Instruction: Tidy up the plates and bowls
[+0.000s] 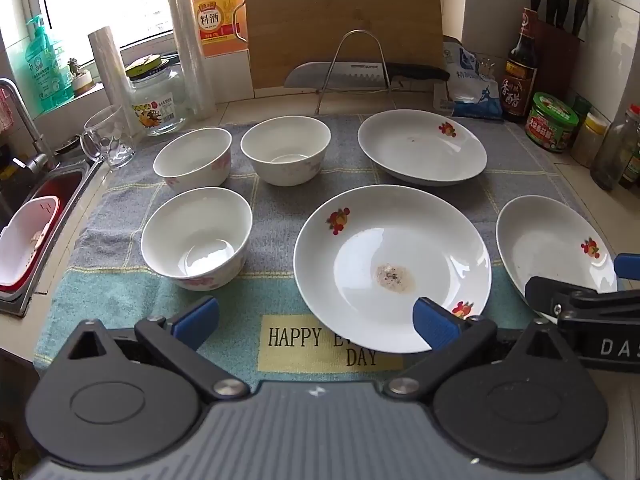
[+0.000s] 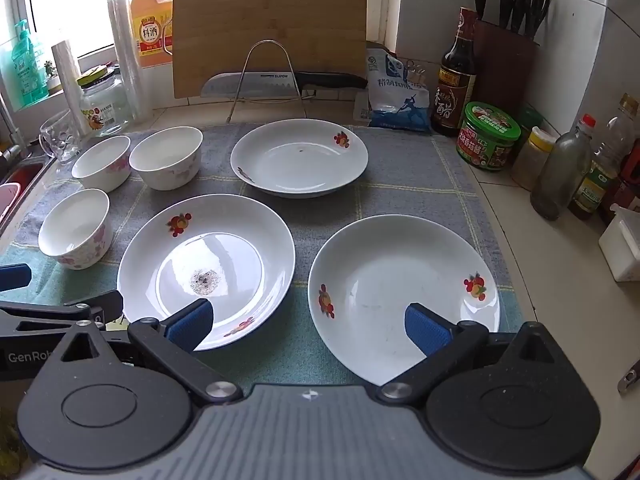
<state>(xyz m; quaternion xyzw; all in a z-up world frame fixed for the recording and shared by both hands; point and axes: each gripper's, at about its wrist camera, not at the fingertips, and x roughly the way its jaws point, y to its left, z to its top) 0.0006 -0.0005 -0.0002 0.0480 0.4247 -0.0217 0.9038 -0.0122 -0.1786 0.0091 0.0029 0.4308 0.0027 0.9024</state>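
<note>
We hold our left gripper (image 1: 316,322) and right gripper (image 2: 308,322) wide apart, with nothing in them, tipped down over the towel (image 1: 276,200). Closest to us, the middle plate (image 1: 392,264) has a little grey smudge (image 1: 394,278) in it. Beside it sit the right plate (image 2: 404,296) and the near bowl (image 1: 196,236). Farther back stand two bowls (image 1: 192,156) (image 1: 286,148) and the far plate (image 1: 422,144), with nothing in them.

In the left wrist view, the white fruit-patterned plate at three o'clock (image 1: 552,248) is partly hidden behind the right tool (image 1: 600,280); the red sink basin at nine o'clock (image 1: 60,188) is cut off by the edge.
</note>
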